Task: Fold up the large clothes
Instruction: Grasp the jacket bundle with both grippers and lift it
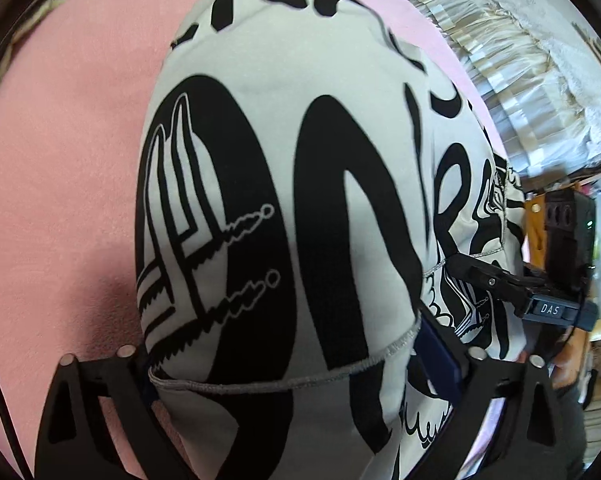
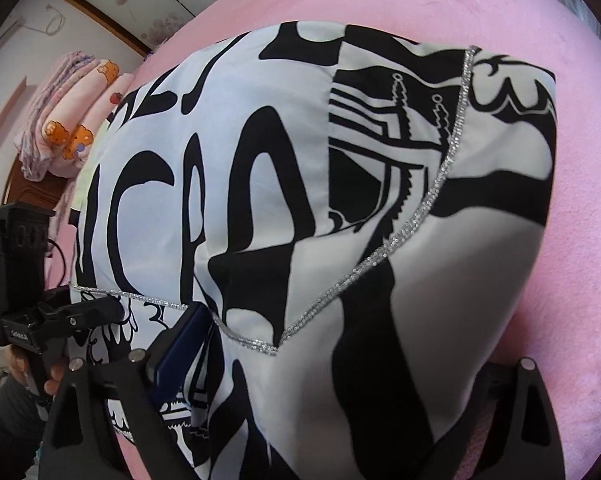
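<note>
both grippers, left (image 1: 300,364) and right (image 2: 320,364), jaws wide, straddling near hem of printed garment (image 1: 284,184); long axis runs to 12 o'clock across pink bed (image 1: 60,160); pads not pinching yet, I guess.

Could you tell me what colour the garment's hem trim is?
Silver sequin trim, clearest in the right wrist view.

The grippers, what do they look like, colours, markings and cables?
Both are matt black plastic. The left gripper and right gripper have triangular cut-out fingers with silver round studs and blue pads. A white-lettered label sits on each body, and a thin black cable trails behind the left one. A dark sleeve shows.
</note>
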